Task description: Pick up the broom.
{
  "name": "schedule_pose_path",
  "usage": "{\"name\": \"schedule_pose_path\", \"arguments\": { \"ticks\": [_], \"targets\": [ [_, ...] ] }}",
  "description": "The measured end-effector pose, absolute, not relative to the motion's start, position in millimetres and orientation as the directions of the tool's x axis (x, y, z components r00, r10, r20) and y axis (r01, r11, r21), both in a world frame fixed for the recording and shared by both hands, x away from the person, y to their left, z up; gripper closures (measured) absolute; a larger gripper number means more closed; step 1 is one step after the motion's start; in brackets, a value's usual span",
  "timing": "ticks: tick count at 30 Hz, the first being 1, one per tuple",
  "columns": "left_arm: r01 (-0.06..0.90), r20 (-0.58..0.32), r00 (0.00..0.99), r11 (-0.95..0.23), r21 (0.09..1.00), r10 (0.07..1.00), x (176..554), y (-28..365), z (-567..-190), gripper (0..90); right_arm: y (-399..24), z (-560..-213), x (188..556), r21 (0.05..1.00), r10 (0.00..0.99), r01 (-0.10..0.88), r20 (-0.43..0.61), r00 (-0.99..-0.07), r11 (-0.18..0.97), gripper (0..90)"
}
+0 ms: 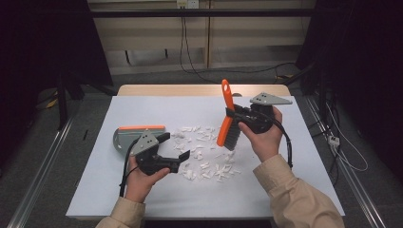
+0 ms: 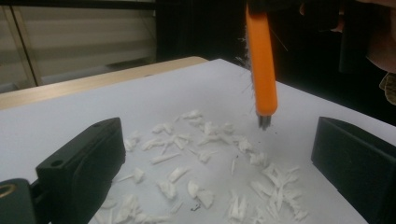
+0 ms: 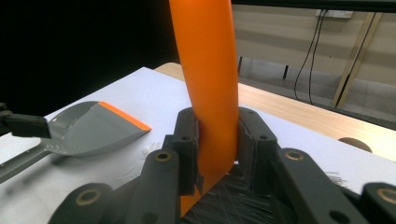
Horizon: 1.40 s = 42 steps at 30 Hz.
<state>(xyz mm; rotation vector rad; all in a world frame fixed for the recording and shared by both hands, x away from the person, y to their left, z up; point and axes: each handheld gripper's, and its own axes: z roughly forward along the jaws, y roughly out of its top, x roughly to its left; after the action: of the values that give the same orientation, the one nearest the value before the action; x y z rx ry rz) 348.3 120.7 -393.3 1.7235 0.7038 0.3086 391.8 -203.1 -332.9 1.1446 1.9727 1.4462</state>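
Brush sits clamped in our right gripper, handle up, bristles down and just above the scraps on the white table. High view: our left gripper hovers with jaws spread and nothing between them, between the dustpan at its left and the scrap pile at its right. The dustpan lies flat, orange lip toward the far side.

Left gripper view: the two black jaws stand well apart, scraps on the table between them; the brush hangs upright beyond, bristle tips near the sheet.

Right gripper view: both jaws press the flat orange handle from either side, low on the handle, just above the bristles. The dustpan lies off to the left, and a jaw of our left gripper shows beside it.

Judgement: we expect the brush to be light, with a stiff, smooth plastic handle that could twist in the grip under a hard sweep; holding it low near the head suits us. The scraps look featherlight and will scatter, so gentle strokes. We would take the dustpan, thin and light, by its handle.
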Motion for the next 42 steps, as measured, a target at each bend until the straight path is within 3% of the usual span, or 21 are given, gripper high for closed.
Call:
{"name": "schedule_pose_path", "arguments": {
  "ticks": [16,26,32,39,42],
  "targets": [
    [0.310,-0.165,0.824,-0.187,0.932,0.541,357.6,83.1,-398.5,16.6,-172.8,-333.9,393.2,0.925,0.792,0.360,0.125,-0.598,0.125,71.6],
    [0.367,-0.182,0.800,-0.225,0.903,0.572,364.4,72.5,-408.6,39.4,-152.5,-340.7,389.4,0.922,0.771,0.360,0.124,-0.625,0.145,71.6],
    [0.399,-0.204,0.782,-0.222,0.890,0.588,365.6,74.9,-410.5,66.0,-144.7,-336.5,387.1,0.926,0.754,0.351,0.131,-0.644,0.139,71.6],
    [0.410,-0.231,0.769,-0.182,0.894,0.597,362.7,79.7,-409.8,70.6,-137.3,-333.2,385.3,0.931,0.748,0.340,0.129,-0.651,0.135,70.9],
    [0.418,-0.244,0.742,-0.146,0.897,0.625,361.7,84.7,-410.1,70.8,-133.9,-331.6,384.4,0.934,0.747,0.340,0.149,-0.648,0.109,63.0]
  ]
}}
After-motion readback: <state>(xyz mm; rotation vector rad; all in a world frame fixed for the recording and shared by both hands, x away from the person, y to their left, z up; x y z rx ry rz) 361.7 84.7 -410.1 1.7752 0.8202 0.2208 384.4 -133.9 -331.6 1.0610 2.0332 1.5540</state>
